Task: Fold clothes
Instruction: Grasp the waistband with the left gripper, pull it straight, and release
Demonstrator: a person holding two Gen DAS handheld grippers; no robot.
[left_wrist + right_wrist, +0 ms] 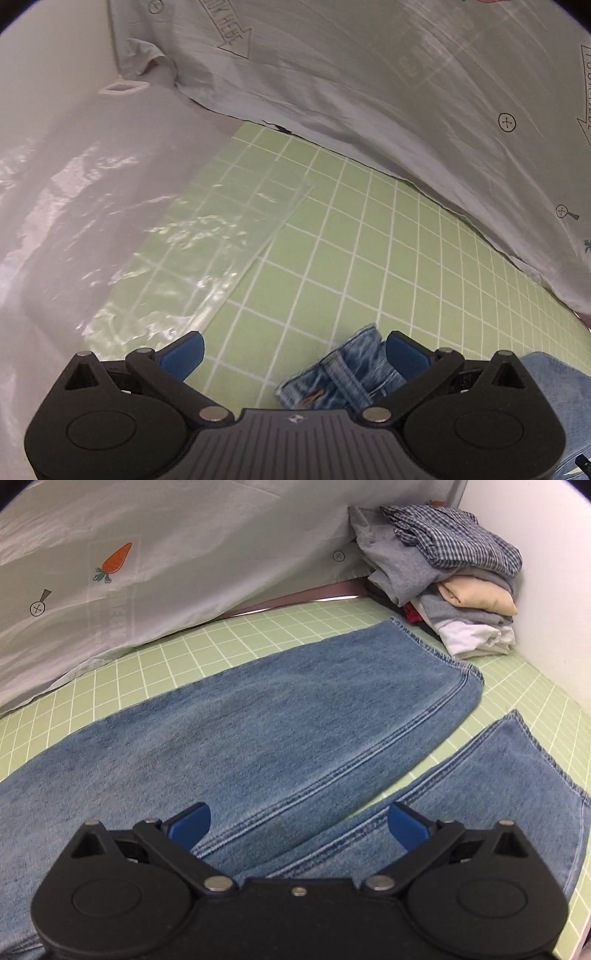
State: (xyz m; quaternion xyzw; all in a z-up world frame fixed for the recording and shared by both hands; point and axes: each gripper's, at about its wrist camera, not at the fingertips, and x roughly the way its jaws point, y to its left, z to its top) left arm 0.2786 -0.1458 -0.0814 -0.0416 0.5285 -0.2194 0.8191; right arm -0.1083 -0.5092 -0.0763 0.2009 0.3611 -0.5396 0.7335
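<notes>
A pair of light blue jeans [280, 716] lies flat on the green grid mat [177, 650], its two legs spread apart toward the right. My right gripper [299, 827] hovers open just above the inner seams where the legs part, with nothing between its blue fingers [190, 825]. In the left wrist view the jeans' waistband corner [343, 373] with a belt loop sits beside the right blue finger [404, 354]. My left gripper [293, 354] is open over the mat [332, 258], and nothing is held in it.
A pile of folded clothes [454, 579] with a checked shirt on top stands at the far right by a white wall [554, 590]. A grey sheet with carrot prints [184, 546] hangs behind the mat. Clear plastic film [207, 254] covers the mat's left side.
</notes>
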